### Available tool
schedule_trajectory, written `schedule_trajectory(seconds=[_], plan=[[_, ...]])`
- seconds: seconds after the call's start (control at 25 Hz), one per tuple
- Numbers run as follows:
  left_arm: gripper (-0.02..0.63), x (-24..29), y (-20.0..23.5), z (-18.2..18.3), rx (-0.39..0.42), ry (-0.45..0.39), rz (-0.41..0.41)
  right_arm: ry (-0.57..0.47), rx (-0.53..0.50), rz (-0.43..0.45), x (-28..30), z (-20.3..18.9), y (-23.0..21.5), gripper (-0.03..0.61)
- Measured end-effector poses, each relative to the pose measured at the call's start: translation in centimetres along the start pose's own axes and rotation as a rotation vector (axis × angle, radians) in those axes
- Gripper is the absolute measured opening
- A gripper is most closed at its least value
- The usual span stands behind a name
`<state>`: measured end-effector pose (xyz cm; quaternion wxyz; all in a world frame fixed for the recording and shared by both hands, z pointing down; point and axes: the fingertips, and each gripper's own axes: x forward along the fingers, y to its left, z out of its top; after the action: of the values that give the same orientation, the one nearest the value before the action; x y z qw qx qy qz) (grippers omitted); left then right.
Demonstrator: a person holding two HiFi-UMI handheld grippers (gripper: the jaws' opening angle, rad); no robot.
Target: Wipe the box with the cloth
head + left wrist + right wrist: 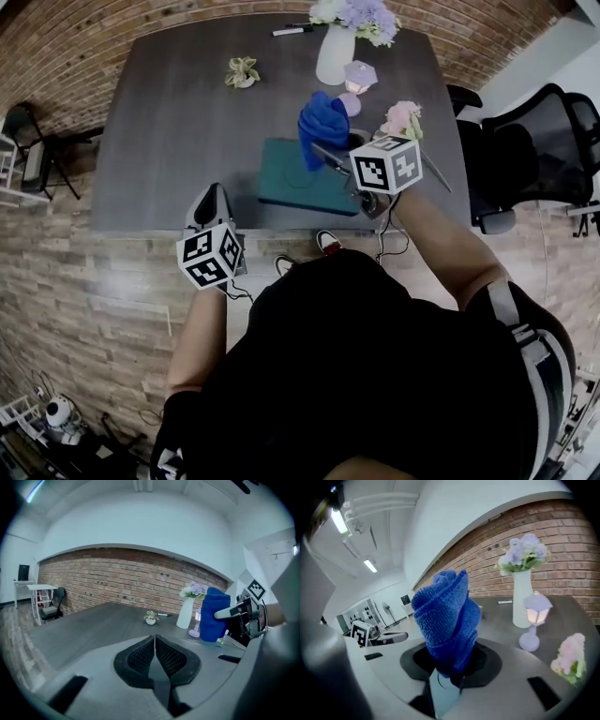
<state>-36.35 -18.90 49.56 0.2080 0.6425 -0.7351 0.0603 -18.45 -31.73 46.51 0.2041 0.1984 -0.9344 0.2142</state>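
Observation:
A flat teal box [298, 180] lies on the dark grey table [169, 122] near its front edge. My right gripper [330, 156] is raised over the box's right part and is shut on a bunched blue cloth [322, 127], which stands up from the jaws. In the right gripper view the cloth [447, 620] fills the middle, pinched low down in the gripper [452, 670]. My left gripper [214, 199] hovers at the table's front edge, left of the box and apart from it. Its jaws [155, 641] are shut with nothing between them. The cloth [213, 616] shows at the right of that view.
At the table's back stand a white vase of flowers [336, 52], a small lit lamp [359, 77], a pink flower bunch [401, 119], a little plant ornament [242, 72] and a marker [292, 30]. A black office chair [544, 141] stands to the right.

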Motion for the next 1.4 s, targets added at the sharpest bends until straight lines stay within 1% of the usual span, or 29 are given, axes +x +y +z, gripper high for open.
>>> schedule_trajectory(seconds=[0.12,0.28,0.32,0.4,0.52,0.6,0.72,0.88,1.04,1.16,1.28,1.4], plan=[[0.017,-2.5,3.5,0.2,-0.02,-0.018,0.102,0.003,-0.037,0.086,4.5,1.9,2.6,0.112],[0.017,-6.5,7.9,0.0,-0.054,-0.031,0.236,0.028,-0.101,0.158,10.2,2.8,5.2,0.112],[0.017,-7.4,8.7,-0.1,-0.061,-0.031,0.26,0.038,-0.102,0.164,11.4,2.7,5.5,0.112],[0.017,-8.6,9.7,-0.4,-0.067,-0.03,0.283,0.06,-0.092,0.149,12.9,2.2,5.2,0.112],[0.017,-8.7,10.2,-0.6,-0.075,-0.029,0.284,0.098,-0.087,0.106,13.0,0.7,3.8,0.112],[0.017,-7.4,9.9,-0.7,-0.077,-0.016,0.253,0.11,-0.082,0.083,12.1,0.0,2.5,0.112],[0.017,-4.2,7.9,-0.9,-0.053,0.023,0.153,0.103,-0.036,0.019,9.2,-0.6,-0.3,0.114],[0.017,0.4,4.0,-0.4,-0.007,0.052,0.003,0.08,0.036,-0.117,3.9,-2.3,-5.0,0.114],[0.017,4.2,-0.5,-0.1,0.04,0.069,-0.124,0.041,0.141,-0.246,-2.6,-5.0,-9.7,0.114],[0.017,5.7,-3.6,-0.1,0.046,0.078,-0.204,0.014,0.213,-0.349,-7.6,-6.5,-12.0,0.114],[0.017,6.2,-5.4,-0.4,0.012,0.09,-0.25,0.011,0.22,-0.398,-10.2,-7.0,-12.4,0.114],[0.017,5.9,-5.3,-1.1,0.013,0.103,-0.24,0.038,0.173,-0.397,-10.4,-6.7,-11.2,0.114]])
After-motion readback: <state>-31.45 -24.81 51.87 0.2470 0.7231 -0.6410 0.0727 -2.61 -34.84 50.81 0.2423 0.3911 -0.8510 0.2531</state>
